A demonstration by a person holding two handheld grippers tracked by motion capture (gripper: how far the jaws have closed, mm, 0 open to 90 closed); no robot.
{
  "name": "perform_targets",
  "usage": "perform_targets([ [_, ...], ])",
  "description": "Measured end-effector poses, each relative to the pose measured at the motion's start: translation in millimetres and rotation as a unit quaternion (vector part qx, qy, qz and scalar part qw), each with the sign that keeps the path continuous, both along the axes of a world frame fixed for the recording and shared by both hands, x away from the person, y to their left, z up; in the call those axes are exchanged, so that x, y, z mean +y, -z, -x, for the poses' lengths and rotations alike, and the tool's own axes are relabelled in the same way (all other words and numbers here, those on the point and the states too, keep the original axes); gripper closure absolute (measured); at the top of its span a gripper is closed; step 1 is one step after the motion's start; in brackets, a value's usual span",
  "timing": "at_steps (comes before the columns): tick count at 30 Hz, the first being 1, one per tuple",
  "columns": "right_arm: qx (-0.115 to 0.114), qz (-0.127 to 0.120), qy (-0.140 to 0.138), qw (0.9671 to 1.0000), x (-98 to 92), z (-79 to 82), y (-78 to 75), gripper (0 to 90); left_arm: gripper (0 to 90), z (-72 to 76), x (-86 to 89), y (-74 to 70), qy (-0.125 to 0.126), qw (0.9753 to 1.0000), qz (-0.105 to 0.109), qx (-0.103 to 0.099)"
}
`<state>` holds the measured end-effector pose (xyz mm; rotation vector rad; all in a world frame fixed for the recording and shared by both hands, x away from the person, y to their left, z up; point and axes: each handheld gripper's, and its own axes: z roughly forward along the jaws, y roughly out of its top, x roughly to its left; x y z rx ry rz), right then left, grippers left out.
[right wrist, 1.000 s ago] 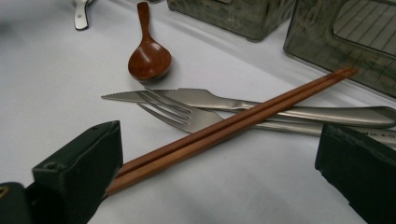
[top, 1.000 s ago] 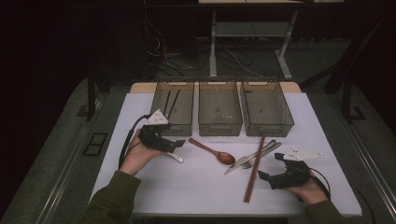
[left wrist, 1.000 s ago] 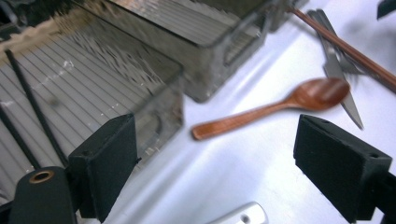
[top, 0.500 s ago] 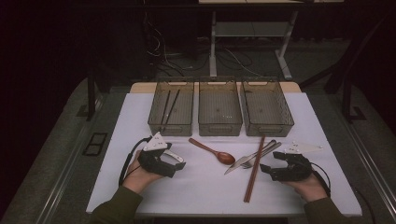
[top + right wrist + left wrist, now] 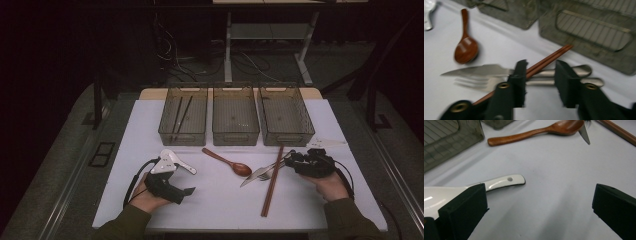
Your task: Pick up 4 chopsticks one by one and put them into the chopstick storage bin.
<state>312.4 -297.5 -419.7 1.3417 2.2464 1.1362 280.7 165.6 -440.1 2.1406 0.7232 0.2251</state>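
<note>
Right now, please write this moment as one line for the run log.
left tool: open, beside white spoon | right tool: open around chopsticks | knife, fork: on table

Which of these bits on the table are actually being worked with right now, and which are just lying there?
In hand:
right gripper
chopsticks
left gripper
white spoon

Lying about:
wooden spoon
knife
fork
three bins

Both forearms rest low, the left tongs spread wide, the right tongs narrowed but apart.
</note>
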Motion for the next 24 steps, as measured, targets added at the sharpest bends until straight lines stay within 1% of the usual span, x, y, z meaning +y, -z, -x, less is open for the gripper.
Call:
perform_targets([
  [2,0.002,0.006,0.007,1.0000,0.0,-7.9,-1.8,76.2,0.0,0.4,0.9,0.2,0.001,1.0000,-0.005,-0.002],
  [4,-0.002,0.013,0.006,0.9999,0.7,-16.9,-2.1,83.5,0.0,0.0,3.1,-0.2,-0.005,1.0000,0.001,-0.004],
  [5,0.003,0.013,0.008,0.9999,1.5,-21.9,-1.8,86.5,0.0,-0.5,4.4,-0.1,-0.007,1.0000,0.003,-0.003],
  [6,0.003,0.016,0.007,0.9998,2.3,-27.1,-1.2,89.1,0.0,-0.9,5.6,0.3,-0.007,1.0000,0.002,-0.003],
  [10,0.009,0.030,0.008,0.9995,5.4,-41.5,1.7,89.4,0.0,-1.9,6.6,2.6,-0.005,1.0000,0.001,0.001],
  [13,0.012,0.033,0.016,0.9993,6.3,-48.3,5.8,89.5,0.0,-2.4,5.6,4.0,-0.001,1.0000,-0.002,0.001],
  [15,0.016,0.043,0.019,0.9988,6.4,-52.6,8.6,89.4,0.0,-2.6,4.6,4.6,0.003,0.9999,-0.010,0.001],
  [16,0.018,0.045,0.021,0.9986,6.5,-54.2,9.7,89.4,0.0,-2.4,4.1,4.8,0.004,1.0000,-0.009,0.001],
  [18,0.023,0.044,0.024,0.9985,5.6,-57.2,12.3,89.4,0.0,-2.4,3.4,4.9,0.005,1.0000,-0.007,0.001],
  [21,0.025,0.037,0.028,0.9986,4.0,-59.1,15.2,89.4,0.0,-2.4,3.1,4.3,0.006,1.0000,-0.001,0.003],
  [22,0.026,0.039,0.029,0.9985,4.0,-59.4,15.9,89.4,0.0,-2.3,3.3,3.9,0.006,1.0000,-0.001,0.002],
  [24,0.028,0.039,0.027,0.9985,4.3,-59.8,16.9,89.4,0.0,-2.1,3.7,3.1,0.007,1.0000,0.005,0.003],
])
